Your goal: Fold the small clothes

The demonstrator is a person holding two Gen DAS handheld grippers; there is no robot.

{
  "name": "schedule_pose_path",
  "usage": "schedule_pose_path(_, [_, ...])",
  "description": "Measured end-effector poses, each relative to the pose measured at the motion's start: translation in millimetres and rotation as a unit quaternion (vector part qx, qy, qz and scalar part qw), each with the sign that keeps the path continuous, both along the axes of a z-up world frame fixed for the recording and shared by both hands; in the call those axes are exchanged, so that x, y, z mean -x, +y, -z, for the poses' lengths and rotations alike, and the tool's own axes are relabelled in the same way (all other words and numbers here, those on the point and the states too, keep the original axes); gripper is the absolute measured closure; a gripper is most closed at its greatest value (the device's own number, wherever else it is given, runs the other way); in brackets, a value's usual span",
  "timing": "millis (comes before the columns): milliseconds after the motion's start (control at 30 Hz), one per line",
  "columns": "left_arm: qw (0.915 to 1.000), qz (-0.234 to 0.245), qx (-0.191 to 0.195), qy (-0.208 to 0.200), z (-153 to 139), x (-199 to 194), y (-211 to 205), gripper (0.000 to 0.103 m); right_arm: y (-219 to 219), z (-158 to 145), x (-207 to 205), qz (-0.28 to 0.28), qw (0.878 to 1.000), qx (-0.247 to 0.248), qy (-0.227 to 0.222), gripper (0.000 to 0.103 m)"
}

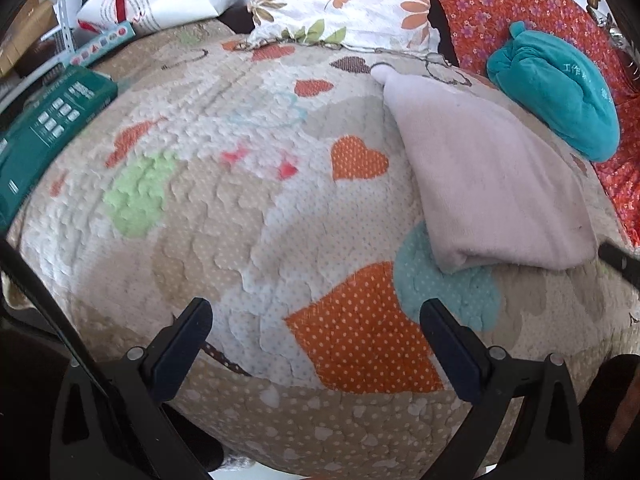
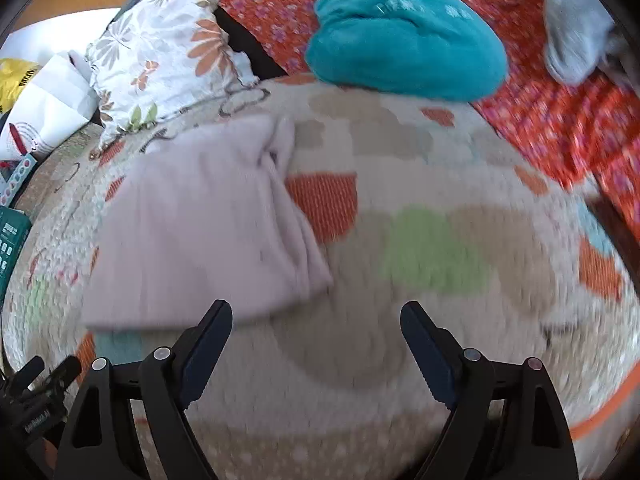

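A pale pink folded garment point(image 1: 492, 184) lies flat on the heart-patterned quilt point(image 1: 248, 208), at the right of the left wrist view. It also shows in the right wrist view point(image 2: 200, 220), at the left, with its folded edges toward the middle. My left gripper point(image 1: 316, 316) is open and empty above the quilt, to the left of the garment. My right gripper point(image 2: 316, 320) is open and empty, just below and right of the garment's near corner. The right wrist view is blurred.
A teal plush bundle point(image 1: 556, 92) point(image 2: 404, 40) lies beyond the garment on a red floral blanket point(image 2: 560, 120). A floral pillow point(image 1: 340, 0) sits at the back. A green box point(image 1: 48, 128) lies at the quilt's left edge. A grey cloth point(image 2: 576, 40) lies far right.
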State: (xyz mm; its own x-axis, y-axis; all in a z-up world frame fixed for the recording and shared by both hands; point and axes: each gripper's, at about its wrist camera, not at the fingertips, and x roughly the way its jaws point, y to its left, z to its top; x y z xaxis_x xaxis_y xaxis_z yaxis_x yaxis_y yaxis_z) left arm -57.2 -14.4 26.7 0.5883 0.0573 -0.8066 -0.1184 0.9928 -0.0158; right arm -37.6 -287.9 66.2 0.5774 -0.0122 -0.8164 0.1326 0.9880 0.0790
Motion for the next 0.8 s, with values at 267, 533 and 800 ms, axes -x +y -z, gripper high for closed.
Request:
schedule_pose_path(267, [0.9992,0.015,-0.034,0.018,-10,-11,-23,0.000,-12,9,-60,0.001,1.000,0.012,-0.017,0.013])
schedule_pose_path(533, [0.9978,0.039,-0.047,0.027,-14,-25,-55,0.000,-17,11,-57,0.000,1.000,-0.003,-0.029,0.013])
schedule_pose_path(800, [0.9971,0.041,-0.058,0.029,-16,-29,-71,0.000,-10,9,-54,-0.015,0.999,0.001,-0.034,0.013])
